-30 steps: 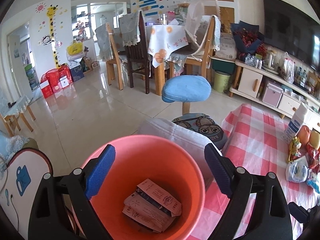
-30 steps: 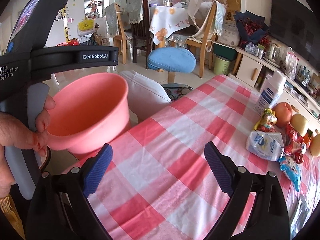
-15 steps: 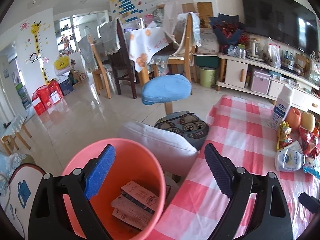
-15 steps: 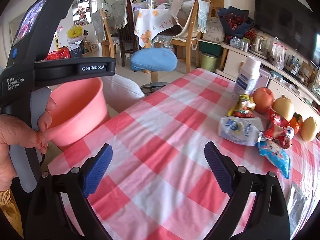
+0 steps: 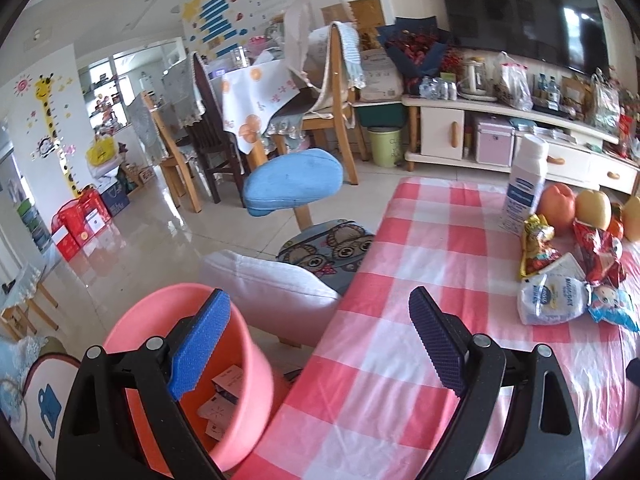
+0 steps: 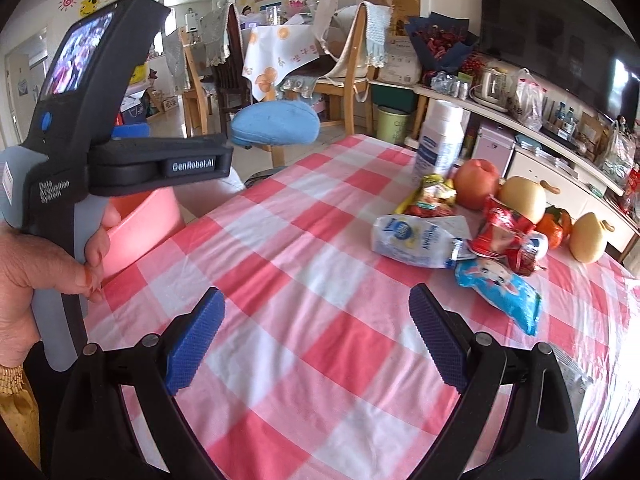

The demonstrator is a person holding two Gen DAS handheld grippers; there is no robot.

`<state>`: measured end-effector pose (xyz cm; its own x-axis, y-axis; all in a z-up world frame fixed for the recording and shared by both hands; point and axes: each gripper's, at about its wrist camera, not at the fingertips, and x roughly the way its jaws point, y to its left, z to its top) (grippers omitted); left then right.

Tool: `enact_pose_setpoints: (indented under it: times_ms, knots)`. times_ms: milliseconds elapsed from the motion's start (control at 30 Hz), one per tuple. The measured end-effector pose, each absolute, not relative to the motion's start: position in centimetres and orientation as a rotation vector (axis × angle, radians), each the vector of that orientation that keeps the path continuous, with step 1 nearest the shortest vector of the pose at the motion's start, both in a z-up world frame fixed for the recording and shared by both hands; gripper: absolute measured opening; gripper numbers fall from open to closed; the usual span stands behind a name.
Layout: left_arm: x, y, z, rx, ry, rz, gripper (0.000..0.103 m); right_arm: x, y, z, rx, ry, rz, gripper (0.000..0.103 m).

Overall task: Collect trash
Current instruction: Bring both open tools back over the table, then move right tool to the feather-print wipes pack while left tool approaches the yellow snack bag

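A pink bin [image 5: 240,392] stands beside the table's near-left corner, with several paper wrappers [image 5: 224,392] inside it. My left gripper [image 5: 320,340] is open and empty; its left finger is over the bin's rim and its right finger over the checked tablecloth [image 5: 400,304]. Trash lies at the right of the table: a white pouch [image 6: 416,240], a blue wrapper [image 6: 500,288], a red wrapper [image 6: 504,236] and a yellow wrapper [image 6: 436,196]. My right gripper [image 6: 316,336] is open and empty above the cloth, short of the pouch. The pouch [image 5: 556,304] also shows in the left wrist view.
A white bottle [image 6: 440,140], an apple [image 6: 476,184], pears [image 6: 524,198] and an orange stand behind the trash. A hand [image 6: 36,264] holds the left tool at the table's left edge. A blue stool [image 5: 294,182] and a white cushion [image 5: 272,284] sit off the table's far-left side.
Both views have swung to the right over the table. The bin has slid to the lower left of the left wrist view, and the trash pile is nearer the right gripper. Both jaws stay wide.
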<state>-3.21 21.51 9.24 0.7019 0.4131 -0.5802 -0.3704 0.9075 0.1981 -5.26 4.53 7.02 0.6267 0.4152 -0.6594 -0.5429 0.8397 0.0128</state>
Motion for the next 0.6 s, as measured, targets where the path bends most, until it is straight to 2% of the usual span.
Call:
enact_pose_setpoints:
  times_ms: [600]
  knots:
    - [-1.4,14.5,7.6,0.076,0.687,0.138,0.09,-4.6,-4.5,8.4,-0.063,0.706,0.469,0.094]
